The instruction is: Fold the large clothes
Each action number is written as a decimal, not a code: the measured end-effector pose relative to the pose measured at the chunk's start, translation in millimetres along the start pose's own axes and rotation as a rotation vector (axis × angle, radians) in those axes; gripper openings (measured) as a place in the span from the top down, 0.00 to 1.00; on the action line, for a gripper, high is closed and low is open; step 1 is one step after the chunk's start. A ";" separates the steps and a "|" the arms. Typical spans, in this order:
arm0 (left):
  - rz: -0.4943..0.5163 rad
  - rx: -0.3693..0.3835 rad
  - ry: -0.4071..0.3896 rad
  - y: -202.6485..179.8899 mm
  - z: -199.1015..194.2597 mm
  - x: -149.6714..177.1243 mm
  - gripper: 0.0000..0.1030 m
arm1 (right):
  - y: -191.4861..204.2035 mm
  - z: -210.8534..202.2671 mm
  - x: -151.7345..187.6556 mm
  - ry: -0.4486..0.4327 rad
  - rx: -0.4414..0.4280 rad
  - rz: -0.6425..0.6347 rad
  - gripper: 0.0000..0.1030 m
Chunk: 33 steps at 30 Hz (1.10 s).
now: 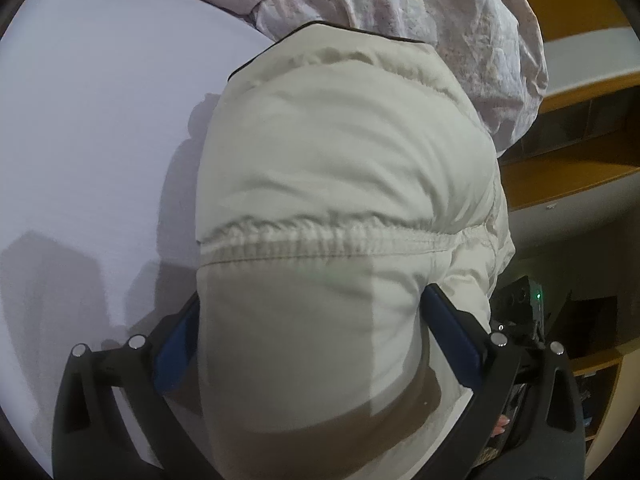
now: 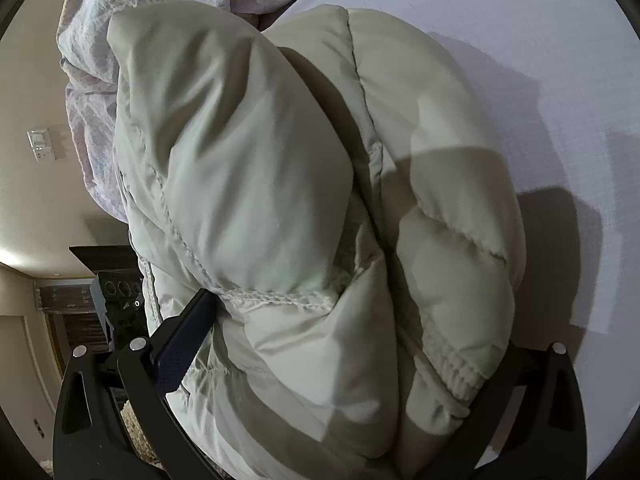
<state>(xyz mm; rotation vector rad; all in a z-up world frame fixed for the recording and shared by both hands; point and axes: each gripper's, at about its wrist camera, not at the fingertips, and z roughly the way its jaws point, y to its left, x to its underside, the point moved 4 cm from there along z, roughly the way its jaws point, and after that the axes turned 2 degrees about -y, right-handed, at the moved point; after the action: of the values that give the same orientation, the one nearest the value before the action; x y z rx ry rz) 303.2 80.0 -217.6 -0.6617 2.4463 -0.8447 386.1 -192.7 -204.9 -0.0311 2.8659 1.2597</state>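
A cream puffer jacket [image 1: 344, 168] fills the left wrist view, its quilted bulk with an elastic seam lying on a pale lilac bed sheet [image 1: 100, 128]. My left gripper [image 1: 312, 320] is shut on the jacket, its blue pads pressing both sides of a thick fold. In the right wrist view the same jacket [image 2: 256, 168] is bunched in several puffy folds. My right gripper [image 2: 340, 320] is shut on it too; the left blue pad [image 2: 184, 336] shows, the right finger is mostly hidden by fabric.
A crumpled floral duvet [image 1: 400, 4] lies behind the jacket at the head of the bed, also in the right wrist view [image 2: 96, 80]. Wooden shelves [image 1: 568, 176] stand right of the bed. A dark cabinet [image 2: 104, 280] and wall switch [image 2: 42, 145] are at left.
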 end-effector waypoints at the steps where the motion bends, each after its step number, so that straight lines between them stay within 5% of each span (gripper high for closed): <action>1: -0.009 0.004 0.004 0.1 0.7 -0.5 0.02 | 1.1 0.2 0.9 -0.006 -0.004 -0.001 0.01; 7: -0.043 0.047 0.041 0.5 -2.4 -4.7 0.04 | 14.5 10.0 9.9 0.017 -0.078 -0.013 0.01; 11: -0.058 0.090 0.024 0.5 -17.2 -8.0 0.17 | 27.6 13.7 17.3 0.016 -0.154 -0.024 0.02; 15: -0.037 0.094 -0.024 2.8 -43.8 -19.5 0.25 | 52.5 22.5 16.6 0.010 -0.230 -0.045 0.28; 19: -0.033 0.106 -0.090 9.9 -73.1 -32.8 0.28 | 101.6 31.6 7.8 -0.013 -0.286 -0.123 0.37; 28: -0.038 0.054 -0.192 47.2 -122.5 -58.8 0.28 | 169.8 75.7 -7.5 0.005 -0.262 -0.227 0.42; 33: -0.043 0.020 -0.207 62.9 -130.0 -69.4 0.28 | 173.2 84.1 -5.6 0.011 -0.234 -0.249 0.42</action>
<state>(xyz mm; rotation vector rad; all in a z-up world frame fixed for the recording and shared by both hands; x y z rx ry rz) 265.8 220.0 -149.3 -0.7570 2.2435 -0.7746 387.9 -13.6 -134.1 -0.3841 2.6019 1.5314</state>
